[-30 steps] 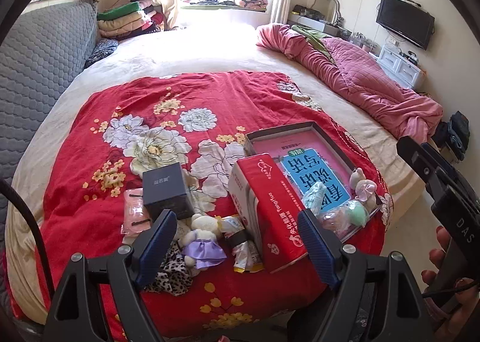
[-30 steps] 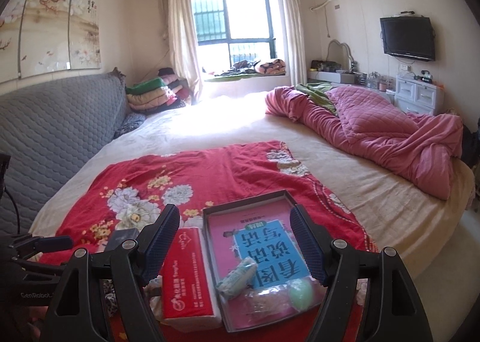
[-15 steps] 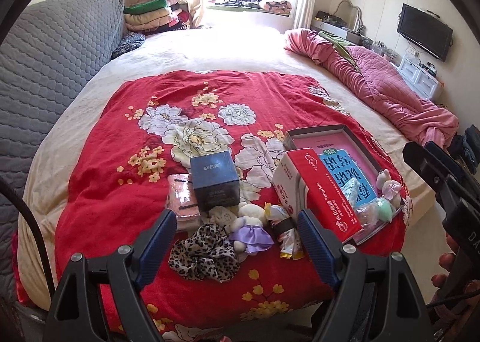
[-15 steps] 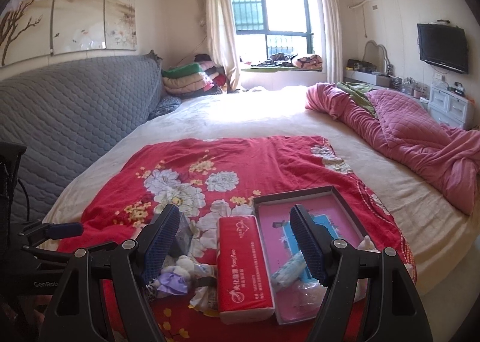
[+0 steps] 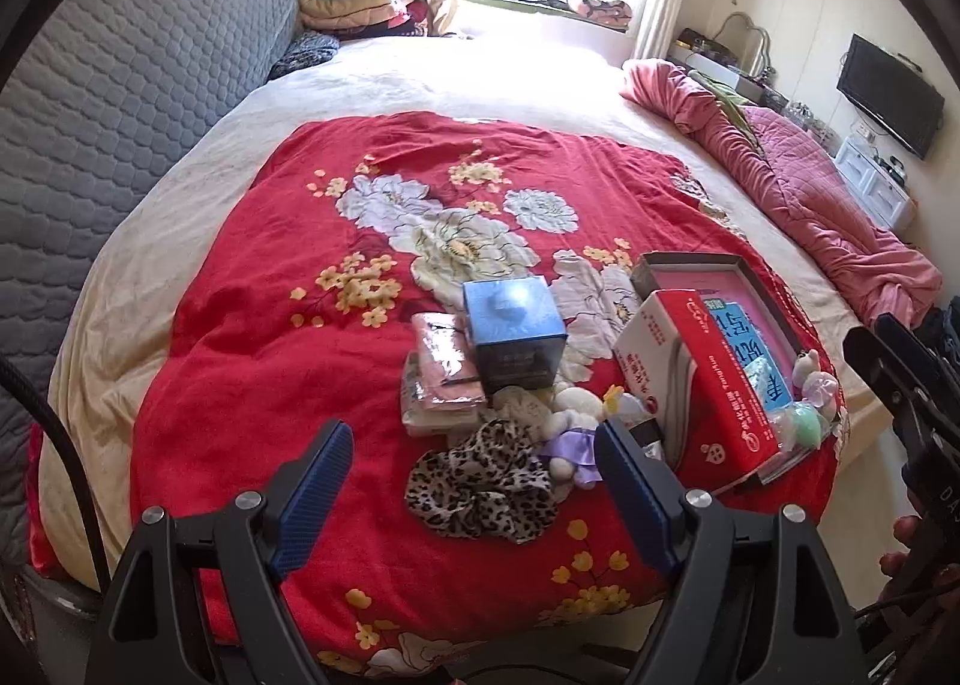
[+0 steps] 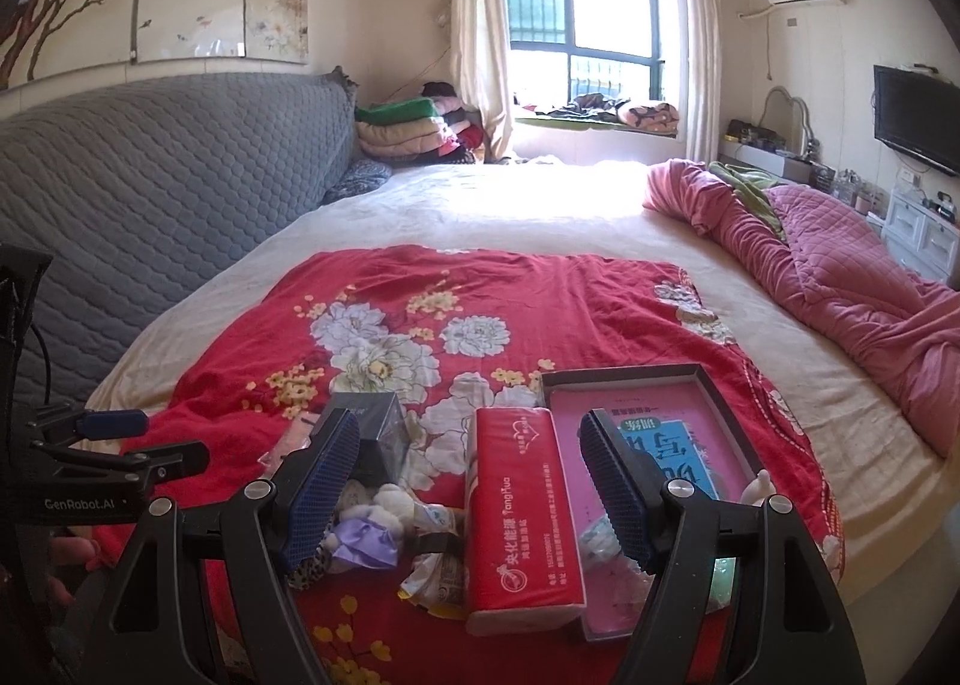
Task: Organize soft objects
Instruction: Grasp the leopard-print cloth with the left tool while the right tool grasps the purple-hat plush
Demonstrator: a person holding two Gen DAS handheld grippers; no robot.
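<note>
On the red floral blanket (image 5: pixel 252 337) lies a cluster of items: a leopard-print scrunchie (image 5: pixel 480 490), a small plush doll in a purple dress (image 5: pixel 570 433), a dark blue box (image 5: pixel 516 331), pink packets (image 5: pixel 441 367) and a red tissue pack (image 5: pixel 714 379). My left gripper (image 5: pixel 474 496) hovers open just above the scrunchie, holding nothing. In the right wrist view the right gripper (image 6: pixel 471 484) stands open over the tissue pack (image 6: pixel 519 511) and the doll (image 6: pixel 372 526), empty too. A shallow box lid (image 6: pixel 636 379) holds a pink-and-blue book and small soft toys.
A grey quilted headboard (image 5: pixel 120 84) runs along the left. A crumpled pink quilt (image 5: pixel 810 193) lies at the right of the bed. Folded blankets (image 6: pixel 408 129) are stacked by the window. A TV (image 6: pixel 915 108) and white drawers stand at the right wall.
Both views have slid left across the blanket: the objects now sit further right in each frame. The left gripper has come over the scrunchie; the right one now frames the tissue pack.
</note>
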